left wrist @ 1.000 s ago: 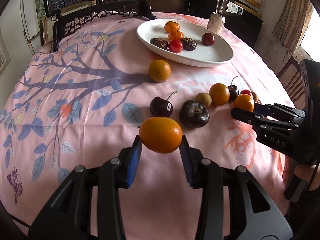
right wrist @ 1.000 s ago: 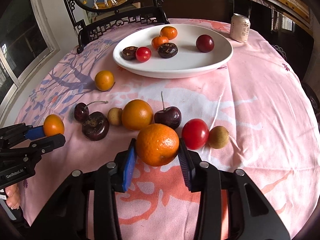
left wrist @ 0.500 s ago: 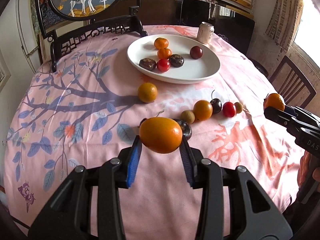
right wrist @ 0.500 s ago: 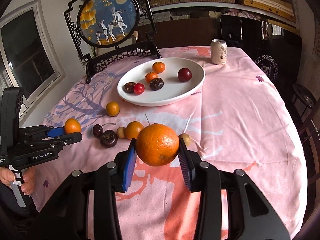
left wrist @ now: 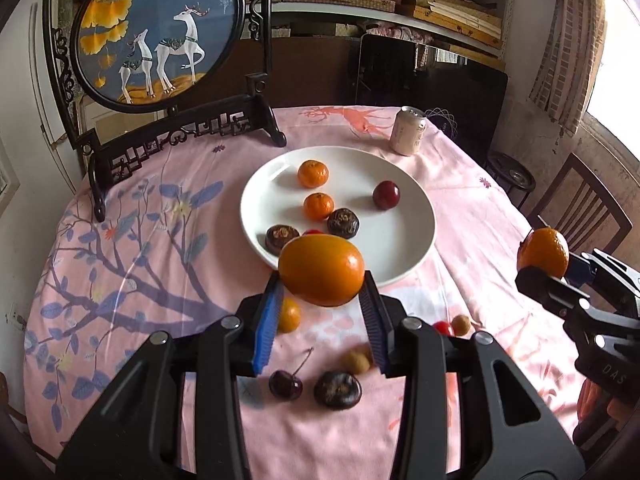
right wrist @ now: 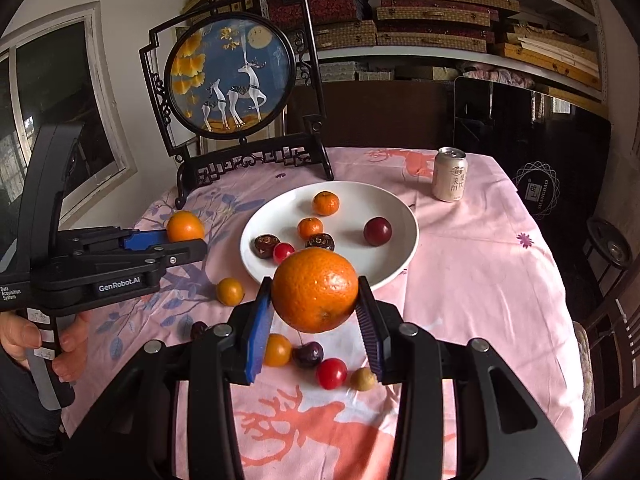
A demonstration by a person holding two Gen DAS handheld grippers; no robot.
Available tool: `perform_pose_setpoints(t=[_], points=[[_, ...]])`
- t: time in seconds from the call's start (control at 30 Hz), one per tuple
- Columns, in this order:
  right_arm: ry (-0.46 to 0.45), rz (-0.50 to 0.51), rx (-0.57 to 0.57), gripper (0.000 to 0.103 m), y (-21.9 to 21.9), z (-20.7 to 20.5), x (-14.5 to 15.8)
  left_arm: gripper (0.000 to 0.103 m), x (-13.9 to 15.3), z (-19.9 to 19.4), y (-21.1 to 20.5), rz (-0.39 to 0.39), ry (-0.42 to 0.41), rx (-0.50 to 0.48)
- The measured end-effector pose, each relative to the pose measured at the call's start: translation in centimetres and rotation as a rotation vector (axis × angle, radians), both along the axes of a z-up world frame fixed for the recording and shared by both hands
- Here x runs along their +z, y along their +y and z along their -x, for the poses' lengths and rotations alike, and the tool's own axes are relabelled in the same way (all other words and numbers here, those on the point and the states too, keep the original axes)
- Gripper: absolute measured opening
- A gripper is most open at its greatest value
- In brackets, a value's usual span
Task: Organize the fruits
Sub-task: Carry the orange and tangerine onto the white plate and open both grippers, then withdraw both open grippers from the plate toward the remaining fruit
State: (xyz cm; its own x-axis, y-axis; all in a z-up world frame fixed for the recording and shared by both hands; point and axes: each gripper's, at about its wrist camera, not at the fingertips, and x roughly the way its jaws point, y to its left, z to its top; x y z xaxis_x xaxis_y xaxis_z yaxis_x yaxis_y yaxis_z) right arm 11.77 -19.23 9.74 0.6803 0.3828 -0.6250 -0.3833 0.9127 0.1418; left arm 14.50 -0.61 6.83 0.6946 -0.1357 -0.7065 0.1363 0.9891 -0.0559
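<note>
My left gripper is shut on a smooth orange fruit, held in the air over the near rim of the white plate. My right gripper is shut on a dimpled orange, also raised above the table. Each gripper shows in the other's view: the right gripper at the far right, the left gripper at the left. The plate holds two small tangerines, a dark red plum, two dark brown fruits and a red cherry tomato.
Loose fruit lies on the pink tablecloth below the grippers: small oranges, cherries, a red tomato, tan longans, a dark fruit. A drink can stands behind the plate. A framed deer screen stands at the back; chairs at right.
Both grippers have risen from the table with their oranges held and tilted up, so the plate, screen and shelves now fill the view. The loose fruit has dropped low in both views.
</note>
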Motion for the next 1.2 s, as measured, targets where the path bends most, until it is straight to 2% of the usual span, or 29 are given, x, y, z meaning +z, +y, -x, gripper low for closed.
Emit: perform_pose_setpoints(t=[0.17,0.4,0.6,0.67,0.7,0.73,0.8,1.03,1.2], points=[[0.07,0.008,-0.005,0.041,1.9,-4.3,-2.3,0.039,-2.2,-4.7,-0.4,-0.007,0.074,0.03],[0.163,0.056,0.005,0.041,3.9,-8.6,-5.9,0.039,-5.8,-8.5,-0.8,-0.026,0.153,0.048],[0.192,0.083,0.012,0.041,4.6,-10.3,-7.5,0.04,-6.9,-10.3,-0.5,-0.028,0.169,0.077],[0.197,0.094,0.013,0.044,4.9,-10.7,-7.9,0.041,-7.1,-10.9,-0.6,-0.028,0.171,0.082],[0.198,0.101,0.015,0.052,5.0,-10.8,-8.1,0.05,-7.1,-11.0,-0.7,-0.023,0.169,0.083],[0.194,0.107,0.01,0.055,5.0,-10.9,-8.1,0.065,-6.9,-11.1,-0.7,-0.02,0.16,0.087],[0.181,0.103,-0.001,0.056,4.8,-10.7,-8.0,0.073,-6.3,-10.8,-0.6,-0.024,0.122,0.11],[0.177,0.061,-0.017,0.056,3.0,-8.7,-6.9,0.08,-4.9,-8.7,0.5,-0.014,0.098,0.118],[0.185,0.036,-0.035,0.057,1.2,-6.1,-6.7,0.082,-5.0,-6.0,1.8,0.001,0.105,0.134]])
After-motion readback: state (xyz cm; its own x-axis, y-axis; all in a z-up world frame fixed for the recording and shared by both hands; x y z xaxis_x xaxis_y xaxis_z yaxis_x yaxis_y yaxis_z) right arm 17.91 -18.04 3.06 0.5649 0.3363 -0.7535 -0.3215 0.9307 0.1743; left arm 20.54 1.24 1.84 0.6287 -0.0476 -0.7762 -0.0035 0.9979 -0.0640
